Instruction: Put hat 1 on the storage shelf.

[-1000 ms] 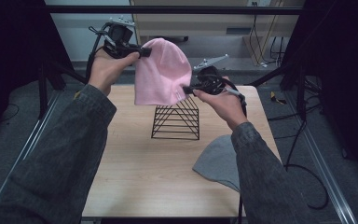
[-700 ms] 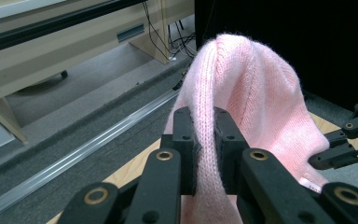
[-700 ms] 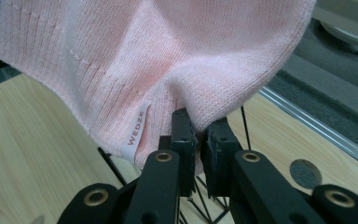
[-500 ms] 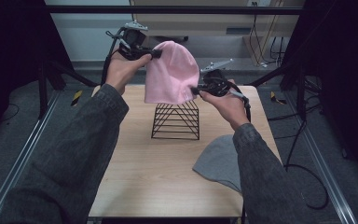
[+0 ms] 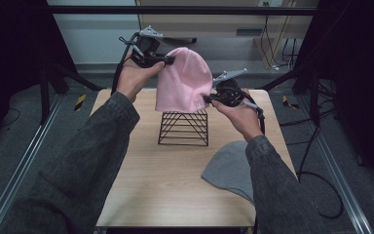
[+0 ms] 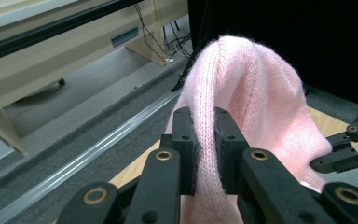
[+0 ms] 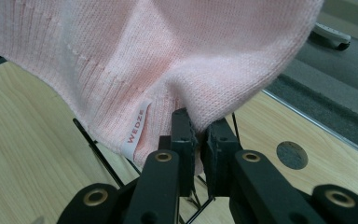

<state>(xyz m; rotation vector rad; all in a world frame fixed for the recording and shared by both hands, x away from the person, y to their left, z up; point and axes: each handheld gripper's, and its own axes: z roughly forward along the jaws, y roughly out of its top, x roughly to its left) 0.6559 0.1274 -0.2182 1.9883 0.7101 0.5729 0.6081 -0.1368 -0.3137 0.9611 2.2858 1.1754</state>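
Pink knit beanie [image 5: 183,80] is hanging in the air above the far half of the wooden table [image 5: 151,170], stretched between two hand-held grippers. On the left, the left gripper [image 5: 168,60] is pinching the hat's upper left edge, raised higher than the other; in the left gripper view its two black jaws are pressing together on a fold of the pink knit [image 6: 205,154], with the fabric rising and draping over to the right. On the right, the right gripper [image 5: 208,99] is clamping the hat's lower right edge near the rim; in the right gripper view the jaws are closing on a bunched bit of the knit [image 7: 196,126], just beside a small white label [image 7: 135,128] sewn into the ribbed band. Directly under the hat, a black wire rack [image 5: 184,127] is standing on the table, its top just below the hat's lower edge. Nearer and to the right, a grey beanie [image 5: 229,168] is lying flat on the tabletop, partly covered by the person's right sleeve [image 5: 277,190].
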